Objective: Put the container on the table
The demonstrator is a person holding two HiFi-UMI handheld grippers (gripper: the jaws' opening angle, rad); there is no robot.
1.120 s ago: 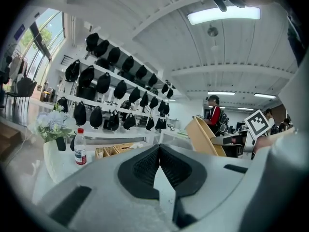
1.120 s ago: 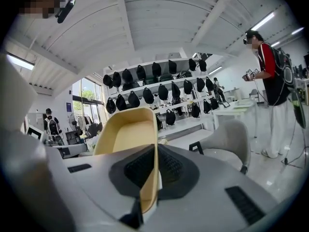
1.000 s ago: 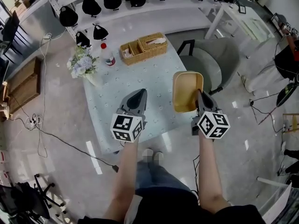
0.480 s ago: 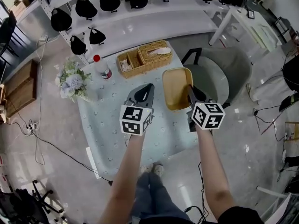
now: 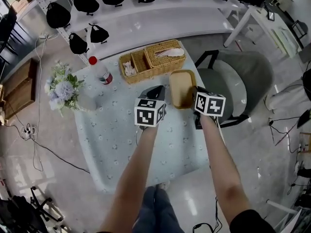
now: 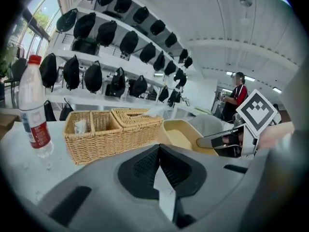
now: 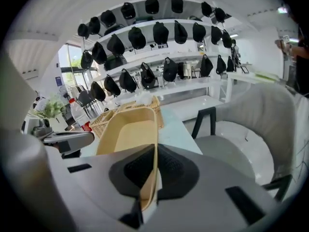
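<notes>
Right tool (image 7: 154,151) is clamped on the rim of the yellow container (image 5: 181,88), held low over the worktop (image 5: 121,140) beside the basket (image 5: 153,59). Left tool (image 6: 160,151) is closed and empty. Judged remaining: set-down and release.

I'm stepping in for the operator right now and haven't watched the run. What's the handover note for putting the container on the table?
Left gripper: jaws together, holding nothing, over the table beside the container.
Right gripper: jaws clamped on the near wall of the tan container.
Container: low over the table's right side, just in front of the wicker basket. I cannot tell whether its base touches the cloth.
Done: container is gripped and over the table.
Left: set it flat, open the right jaws, back away.
</notes>
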